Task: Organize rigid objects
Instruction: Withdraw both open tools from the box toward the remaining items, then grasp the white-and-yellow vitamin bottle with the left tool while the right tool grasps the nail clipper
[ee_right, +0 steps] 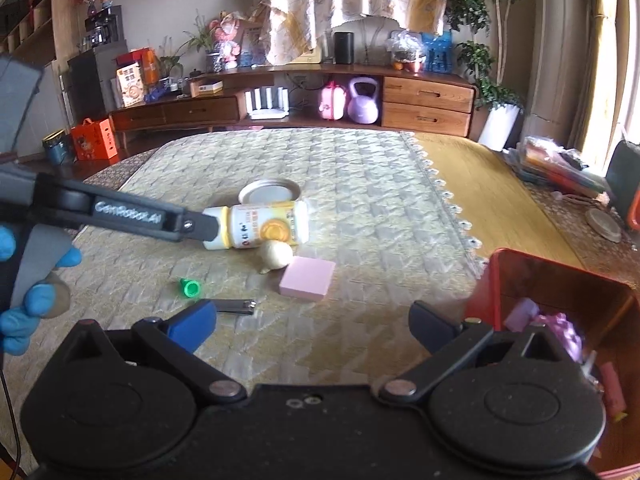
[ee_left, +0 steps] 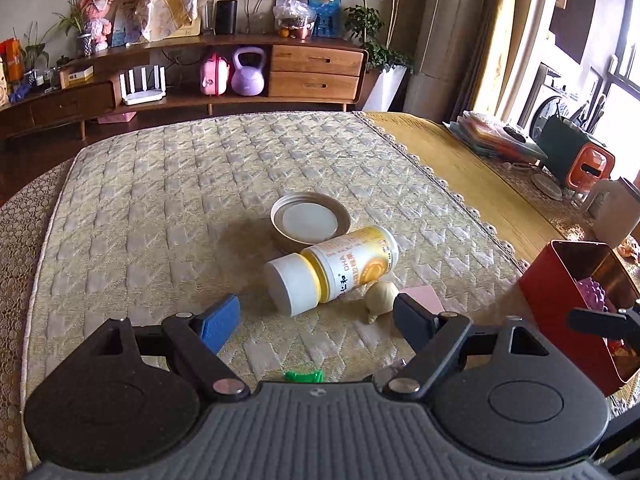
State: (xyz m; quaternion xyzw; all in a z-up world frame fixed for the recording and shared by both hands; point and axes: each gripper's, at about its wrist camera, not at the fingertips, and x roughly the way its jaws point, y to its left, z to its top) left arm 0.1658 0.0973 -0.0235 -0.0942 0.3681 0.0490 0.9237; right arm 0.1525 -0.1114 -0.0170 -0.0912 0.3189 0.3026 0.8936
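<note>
Yellow-white bottle [ee_left: 340,266] lying on its side — perhaps supplements, both tongs [ee_left: 316,316] [ee_right: 312,328] apart, empty.

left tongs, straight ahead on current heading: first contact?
Most likely the white cap end of the bottle lying on its side, centred ahead of the open left tongs. The garlic bulb sits just right of that line. Depth is uncertain.

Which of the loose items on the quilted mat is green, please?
The small green plastic cap, lying beside the metal nail clipper; the others are white, yellow, pink or silver.
</note>
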